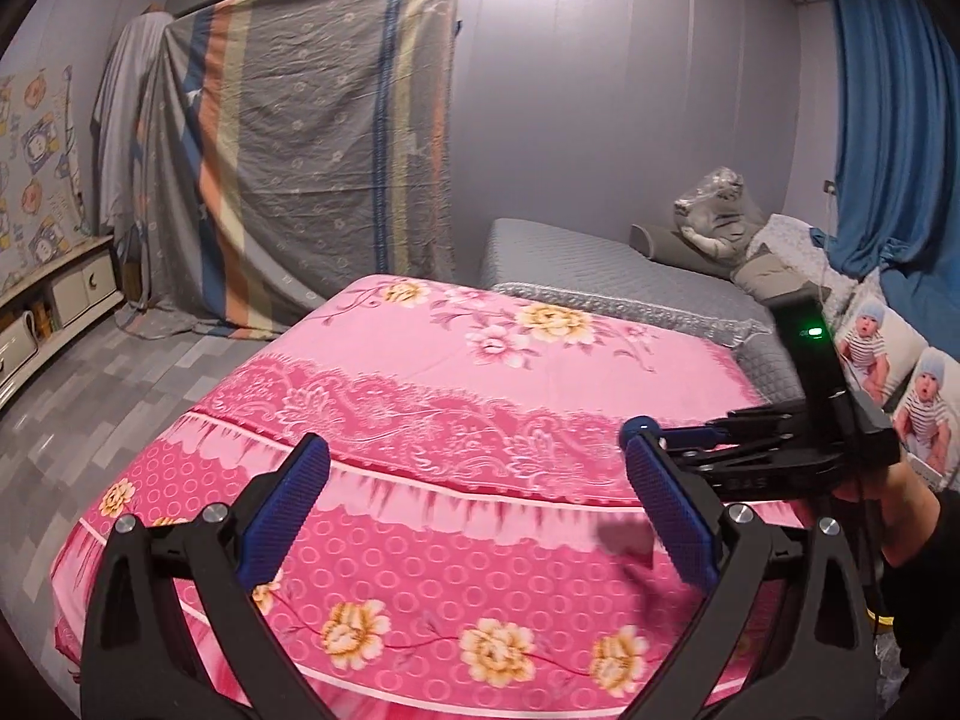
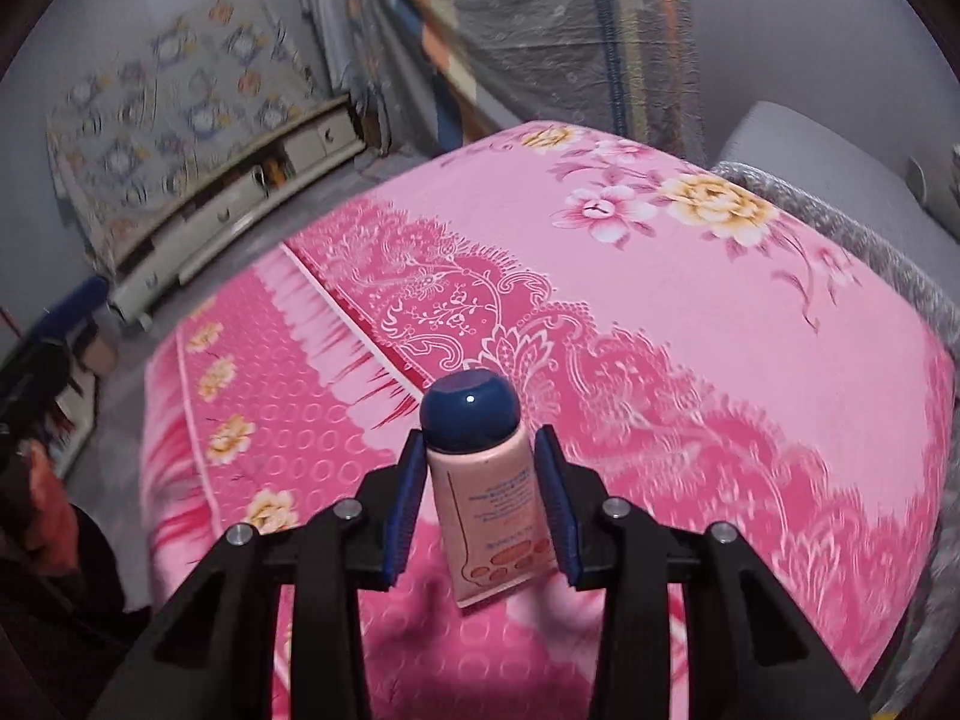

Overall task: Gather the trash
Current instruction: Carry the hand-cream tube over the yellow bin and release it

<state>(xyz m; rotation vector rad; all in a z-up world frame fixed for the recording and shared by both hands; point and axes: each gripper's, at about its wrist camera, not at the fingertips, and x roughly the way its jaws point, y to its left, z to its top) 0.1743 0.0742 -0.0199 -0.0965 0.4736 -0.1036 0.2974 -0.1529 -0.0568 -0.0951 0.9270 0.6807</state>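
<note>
My right gripper (image 2: 480, 456) is shut on a pale pink tube with a dark blue cap (image 2: 480, 480), cap pointing forward, held above the pink flowered bedspread (image 2: 690, 324). My left gripper (image 1: 480, 480) is open and empty, hovering over the same bedspread (image 1: 450, 372). The right gripper's body (image 1: 798, 444) shows at the right edge of the left wrist view, held in a hand. No other trash shows on the bed.
A grey mattress (image 1: 600, 270) with pillows and a wrapped plush toy (image 1: 717, 210) lies behind the pink bed. A striped sheet (image 1: 300, 168) hangs at the back. A low white cabinet (image 1: 66, 294) stands at the left wall. Blue curtain (image 1: 888, 138) at right.
</note>
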